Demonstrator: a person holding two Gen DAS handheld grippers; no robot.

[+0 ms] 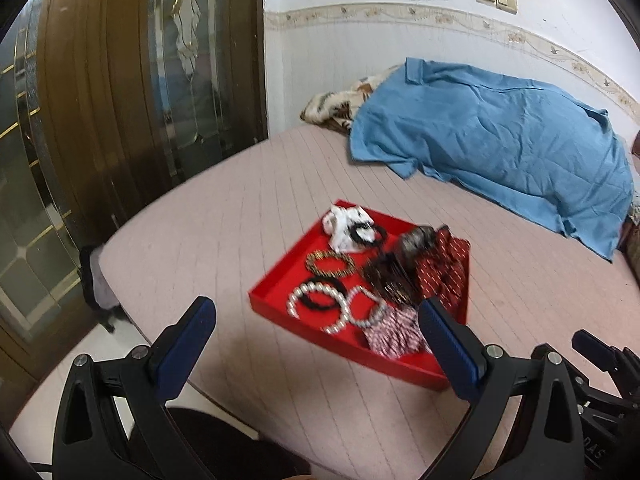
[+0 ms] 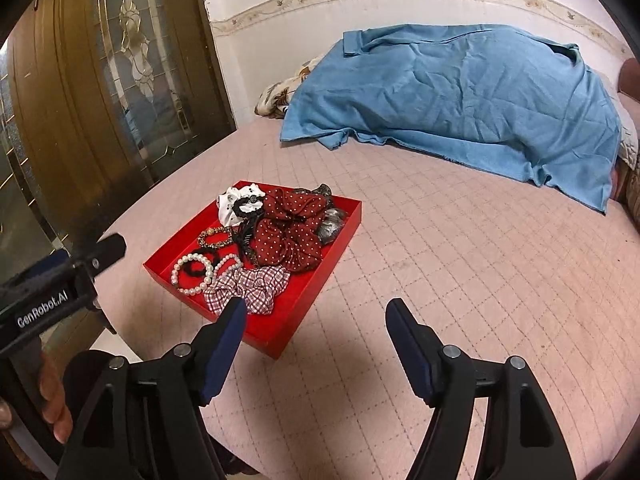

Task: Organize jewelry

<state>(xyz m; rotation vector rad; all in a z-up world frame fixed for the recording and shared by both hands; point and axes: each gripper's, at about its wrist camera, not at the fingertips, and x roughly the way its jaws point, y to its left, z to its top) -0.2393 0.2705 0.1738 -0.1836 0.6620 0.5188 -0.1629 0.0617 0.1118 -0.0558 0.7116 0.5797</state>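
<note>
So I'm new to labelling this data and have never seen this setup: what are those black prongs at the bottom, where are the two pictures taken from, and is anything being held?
The prongs are hand-held grippers; a person carries one in each hand. Each picture comes from a camera on one gripper, looking along its fingers. The left gripper and the right gripper are both open and hold nothing. In front lies a red tray on a pink quilted bed. It holds a pearl bracelet, a dotted red scrunchie, a checked scrunchie and other hair ties. A blue cloth lies further back.
</note>
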